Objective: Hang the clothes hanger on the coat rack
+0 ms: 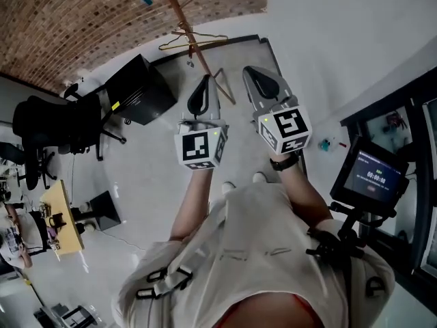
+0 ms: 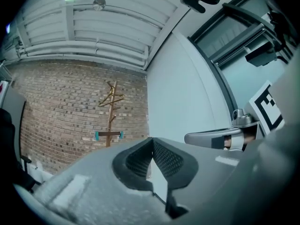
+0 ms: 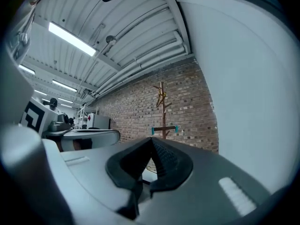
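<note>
Coat rack (image 1: 186, 26) reads as bare brown wood, the clothes hanger (image 1: 198, 44) as thin brassy wire. Brick wall (image 1: 68, 26): rough, matt. Floor (image 1: 150, 169): smooth, pale, faintly shiny. Left hand-held gripper (image 2: 153, 144) and right hand-held gripper (image 3: 151, 142) show matt grey plastic with black ribbed pads (image 2: 166, 159).

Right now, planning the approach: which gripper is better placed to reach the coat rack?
Probably left: the coat rack stands straight beyond the left gripper; the right gripper sits aside. Both shut, empty.
</note>
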The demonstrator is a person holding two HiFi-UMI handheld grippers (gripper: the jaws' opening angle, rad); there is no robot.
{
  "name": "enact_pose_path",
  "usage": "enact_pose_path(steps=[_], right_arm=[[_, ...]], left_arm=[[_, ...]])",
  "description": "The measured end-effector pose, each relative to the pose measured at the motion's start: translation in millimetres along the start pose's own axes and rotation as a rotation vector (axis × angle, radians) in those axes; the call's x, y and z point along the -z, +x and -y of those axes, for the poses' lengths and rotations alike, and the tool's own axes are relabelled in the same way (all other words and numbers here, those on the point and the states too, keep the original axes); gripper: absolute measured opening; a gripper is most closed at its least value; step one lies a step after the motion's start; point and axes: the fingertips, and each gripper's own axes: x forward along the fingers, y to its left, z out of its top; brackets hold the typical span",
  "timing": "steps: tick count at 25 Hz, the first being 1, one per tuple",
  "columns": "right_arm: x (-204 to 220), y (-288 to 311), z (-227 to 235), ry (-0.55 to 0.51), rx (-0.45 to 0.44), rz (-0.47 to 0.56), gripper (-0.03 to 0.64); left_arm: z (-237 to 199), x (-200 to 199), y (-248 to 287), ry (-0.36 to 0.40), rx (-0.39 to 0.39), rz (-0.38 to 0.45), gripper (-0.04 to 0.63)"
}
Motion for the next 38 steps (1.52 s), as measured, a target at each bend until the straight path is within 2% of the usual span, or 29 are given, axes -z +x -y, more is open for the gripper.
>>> enact_pose_path(steps=[5,10,16,23,31,38], right_arm=[[-8,-7,-51,-0.050,-0.036,-0.002,-0.002],[-9,7,-87,-0.083,-0.074,0.003,-0.002],[-10,3,-108,-0.117,-0.063,0.004,-0.002],[5,-20,-137,-0.114,-0.015,-0.017,-0.002],[7,-15,-131,-0.118,0.024,-0.050,-0.002],[3,-6,-134,-0.133,0.032,-0.069,-0.002]], left_arm=[[-8,-10,-36,-0.041,0.005,0.023,0.000],[-28,-14,-54,-0.050,-0.010,0.042,0.000],[-32,-19,-70,-0.076,0.036,0.083,0.000],[-33,-8,-107,-0.094,0.082,0.075,0.000],[-29,-17,-101,-0.110,0.165,0.096,0.000],[-43,-18,-99,-0.142,0.167,0.088,0.000]])
